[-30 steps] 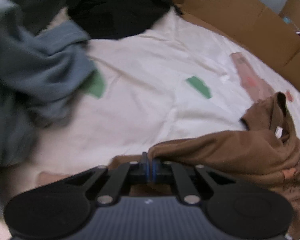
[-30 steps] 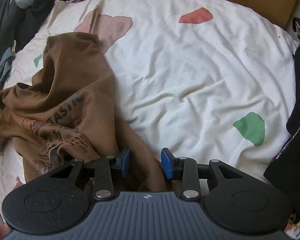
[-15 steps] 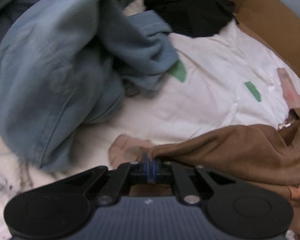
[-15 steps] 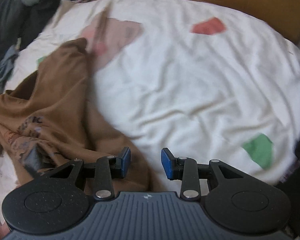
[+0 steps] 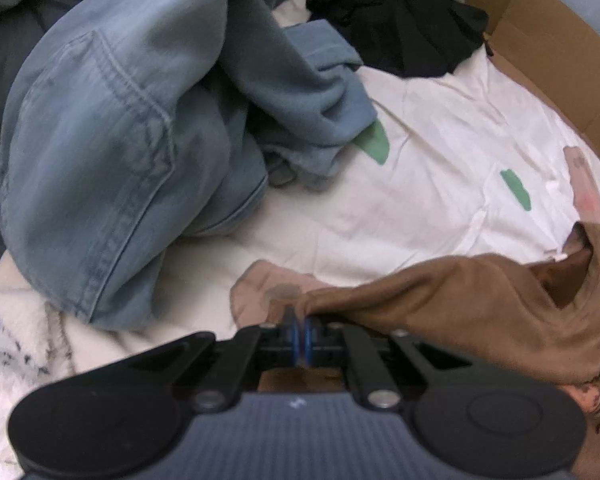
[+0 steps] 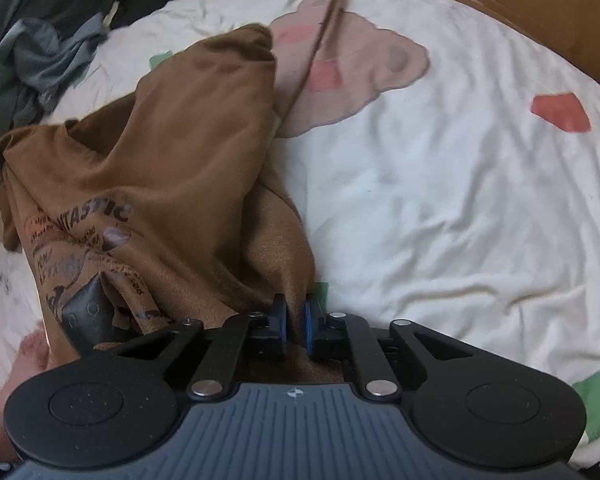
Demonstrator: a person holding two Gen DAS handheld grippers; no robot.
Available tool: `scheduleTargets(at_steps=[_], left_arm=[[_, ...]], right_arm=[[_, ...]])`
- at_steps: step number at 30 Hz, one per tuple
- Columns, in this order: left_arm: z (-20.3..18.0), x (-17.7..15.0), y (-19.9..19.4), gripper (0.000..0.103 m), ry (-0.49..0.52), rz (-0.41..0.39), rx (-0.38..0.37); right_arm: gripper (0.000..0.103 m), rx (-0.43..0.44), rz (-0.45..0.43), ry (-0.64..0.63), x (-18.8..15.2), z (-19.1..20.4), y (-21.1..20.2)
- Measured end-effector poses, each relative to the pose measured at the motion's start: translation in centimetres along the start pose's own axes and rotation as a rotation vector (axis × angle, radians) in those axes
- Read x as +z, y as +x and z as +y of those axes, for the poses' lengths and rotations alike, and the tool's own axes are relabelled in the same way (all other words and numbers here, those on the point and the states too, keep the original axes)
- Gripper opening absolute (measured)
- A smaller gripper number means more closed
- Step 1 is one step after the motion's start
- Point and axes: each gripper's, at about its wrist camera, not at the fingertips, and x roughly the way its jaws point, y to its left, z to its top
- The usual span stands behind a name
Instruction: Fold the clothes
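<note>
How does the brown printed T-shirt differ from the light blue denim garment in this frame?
The brown printed T-shirt is gripped: left gripper and right gripper are each shut on an edge. The light blue denim garment is held by neither. The T-shirt is soft knit with dark lettering; the denim is plain with stitched seams. Both lie crumpled and unfolded on the white patterned sheet.

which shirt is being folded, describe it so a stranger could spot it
On the white sheet with coloured patches, left of the bare middle, lies a crumpled brown shirt. Unlike the blue denim and black clothes piled nearby, it carries dark printed lettering.
</note>
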Motion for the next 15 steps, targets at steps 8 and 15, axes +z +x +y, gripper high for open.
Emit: scheduleTargets(at_steps=[8, 15], left_arm=[[-2.2, 1.3, 0.3, 0.003, 0.023, -0.031, -0.07], [-6.3, 2.8, 0.7, 0.003, 0.091, -0.059, -0.178]], right_arm=[[0.0, -0.126, 0.002, 0.103, -1.5, -1.4, -3.1], [0.0, -0.226, 0.012, 0.205, -4.8, -2.6, -7.8]])
